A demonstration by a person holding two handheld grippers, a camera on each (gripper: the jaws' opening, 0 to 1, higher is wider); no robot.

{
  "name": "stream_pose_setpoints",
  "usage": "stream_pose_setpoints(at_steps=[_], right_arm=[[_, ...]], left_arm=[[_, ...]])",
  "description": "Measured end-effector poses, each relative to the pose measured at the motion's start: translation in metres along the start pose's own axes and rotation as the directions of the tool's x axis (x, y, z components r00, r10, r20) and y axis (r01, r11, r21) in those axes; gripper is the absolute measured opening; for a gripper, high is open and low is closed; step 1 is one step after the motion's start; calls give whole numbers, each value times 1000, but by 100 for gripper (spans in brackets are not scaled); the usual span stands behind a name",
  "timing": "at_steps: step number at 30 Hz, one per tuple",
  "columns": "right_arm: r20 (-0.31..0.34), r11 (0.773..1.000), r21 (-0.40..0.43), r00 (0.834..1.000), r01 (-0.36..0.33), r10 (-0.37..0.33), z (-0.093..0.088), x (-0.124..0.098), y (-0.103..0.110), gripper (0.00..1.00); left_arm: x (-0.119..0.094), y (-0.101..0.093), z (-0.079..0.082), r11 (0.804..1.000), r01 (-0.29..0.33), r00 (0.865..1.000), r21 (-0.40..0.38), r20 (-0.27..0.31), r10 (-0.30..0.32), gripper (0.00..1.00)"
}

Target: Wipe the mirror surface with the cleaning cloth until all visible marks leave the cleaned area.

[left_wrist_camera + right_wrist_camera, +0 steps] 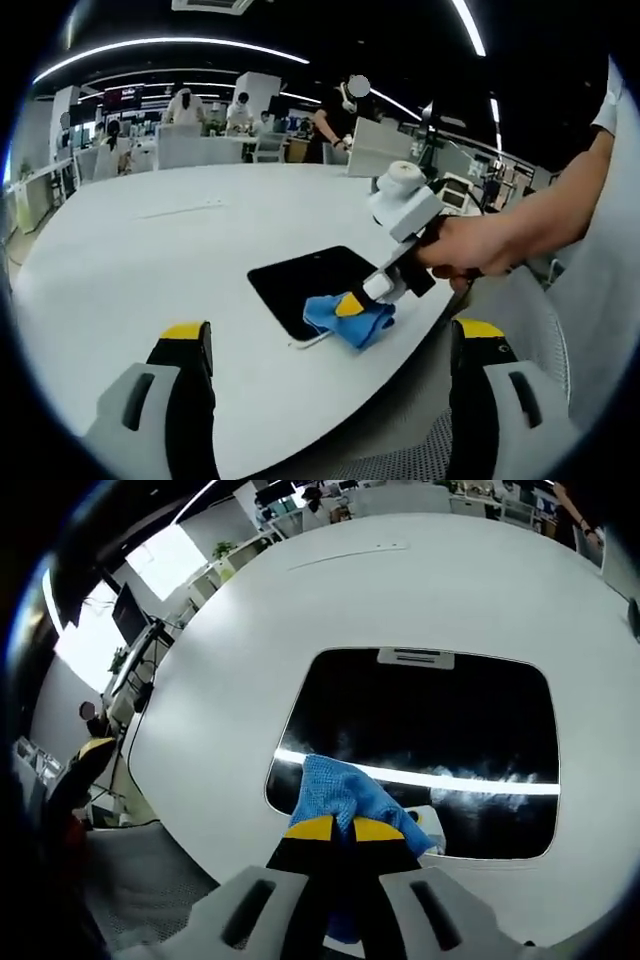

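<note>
Pinching crumpled blue cleaning cloth point(345, 798) between closed jaws, right gripper point(340, 830) presses it on dark rectangular mirror point(440, 720), lower centre, for wiping. Left gripper point(330, 335) jaws wide apart, empty, hanging back at white round table point(150, 250) edge.

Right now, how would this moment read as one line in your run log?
phase: wiping | right gripper: shut on blue cloth, pressed to mirror near edge | left gripper: open, off the white table
</note>
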State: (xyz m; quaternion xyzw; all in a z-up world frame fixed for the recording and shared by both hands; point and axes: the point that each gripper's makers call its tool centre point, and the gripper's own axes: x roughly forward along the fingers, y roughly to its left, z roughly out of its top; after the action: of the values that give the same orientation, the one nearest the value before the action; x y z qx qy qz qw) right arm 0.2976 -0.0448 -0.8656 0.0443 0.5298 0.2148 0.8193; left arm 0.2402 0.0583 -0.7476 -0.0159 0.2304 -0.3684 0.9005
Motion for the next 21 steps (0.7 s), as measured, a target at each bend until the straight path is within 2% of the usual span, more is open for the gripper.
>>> stream_pose_setpoints(at_steps=[16,21], right_arm=[[1,999,9,999,32,-32,-3,-10,-28,0],[10,999,31,999,34,-34,-6,-15,-38,0]], left_arm=[[-3,12,3,998,-56,998,6,22,56,99],[-2,10,1,999,-49,999,8,13,49,98]])
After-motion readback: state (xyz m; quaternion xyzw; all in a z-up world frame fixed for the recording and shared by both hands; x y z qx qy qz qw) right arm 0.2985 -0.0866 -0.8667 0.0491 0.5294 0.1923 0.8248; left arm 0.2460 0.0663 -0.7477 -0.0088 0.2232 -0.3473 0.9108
